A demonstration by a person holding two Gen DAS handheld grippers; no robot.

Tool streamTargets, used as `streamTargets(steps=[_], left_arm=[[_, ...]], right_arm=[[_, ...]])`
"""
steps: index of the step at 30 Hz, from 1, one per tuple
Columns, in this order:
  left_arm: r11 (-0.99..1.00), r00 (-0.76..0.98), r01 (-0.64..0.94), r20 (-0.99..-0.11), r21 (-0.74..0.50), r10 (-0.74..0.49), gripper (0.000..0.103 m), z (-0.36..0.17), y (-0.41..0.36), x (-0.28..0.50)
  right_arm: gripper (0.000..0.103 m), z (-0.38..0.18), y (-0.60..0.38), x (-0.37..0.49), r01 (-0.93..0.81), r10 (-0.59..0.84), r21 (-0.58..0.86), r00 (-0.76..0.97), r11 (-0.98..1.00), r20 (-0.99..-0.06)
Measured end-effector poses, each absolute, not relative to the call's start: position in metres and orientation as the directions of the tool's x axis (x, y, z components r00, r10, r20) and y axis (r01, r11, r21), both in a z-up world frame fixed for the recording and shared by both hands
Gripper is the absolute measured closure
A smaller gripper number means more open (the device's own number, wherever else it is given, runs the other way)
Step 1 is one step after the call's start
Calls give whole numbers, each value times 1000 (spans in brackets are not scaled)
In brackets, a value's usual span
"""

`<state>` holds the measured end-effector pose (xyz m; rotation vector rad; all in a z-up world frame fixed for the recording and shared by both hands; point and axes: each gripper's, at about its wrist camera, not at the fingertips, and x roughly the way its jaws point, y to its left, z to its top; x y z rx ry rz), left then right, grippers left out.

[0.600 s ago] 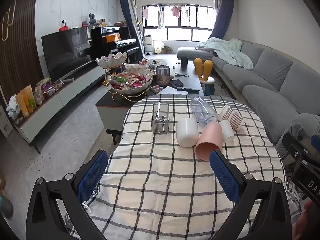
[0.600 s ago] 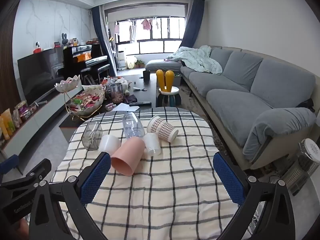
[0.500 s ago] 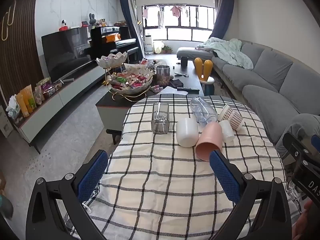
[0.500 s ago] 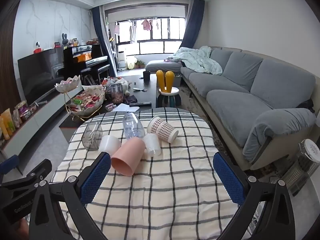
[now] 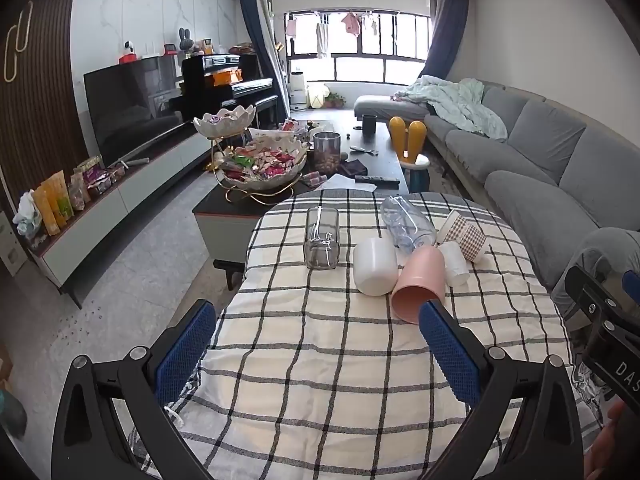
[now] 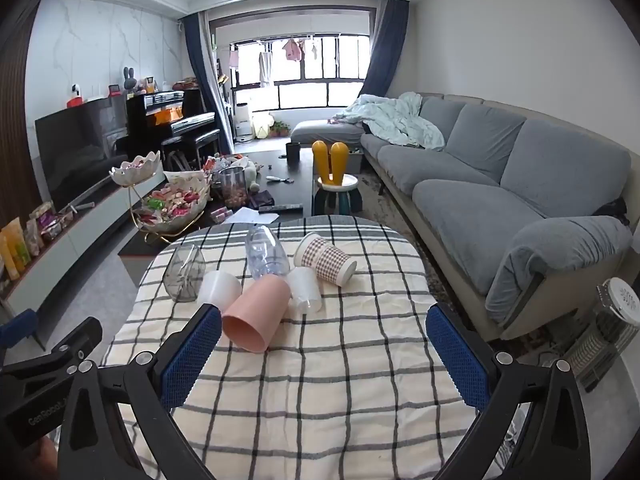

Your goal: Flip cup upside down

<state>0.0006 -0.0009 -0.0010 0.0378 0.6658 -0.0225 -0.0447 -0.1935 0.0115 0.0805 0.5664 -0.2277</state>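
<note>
Several cups lie on their sides on a checked tablecloth (image 5: 320, 360): a pink cup (image 5: 418, 285) (image 6: 256, 317) with its mouth toward me, a white cup (image 5: 375, 265) (image 6: 219, 286), a small translucent cup (image 5: 453, 262) (image 6: 305, 289), a checked paper cup (image 5: 464, 232) (image 6: 325, 257), a clear plastic cup (image 5: 406, 223) (image 6: 266, 251) and a grey glass (image 5: 321, 238) (image 6: 185, 273). My left gripper (image 5: 316, 356) is open and empty, short of the cups. My right gripper (image 6: 320, 360) is open and empty, to the right of the pink cup.
A dark coffee table (image 5: 384, 148) with snack bowls (image 5: 264, 168) stands beyond the table. A grey sofa (image 6: 500, 184) runs along the right. A TV unit (image 5: 120, 196) and piano are at the left. A heater (image 6: 608, 328) stands on the floor at right.
</note>
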Motion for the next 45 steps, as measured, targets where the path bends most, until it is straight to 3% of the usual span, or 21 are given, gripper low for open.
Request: streamTargets(steps=[45], left_arm=[[999,784,34,-620,24,-12,0,1,2,-1]], right_arm=[[0,11,-194,-44,237,-191,15,817,971,-544]])
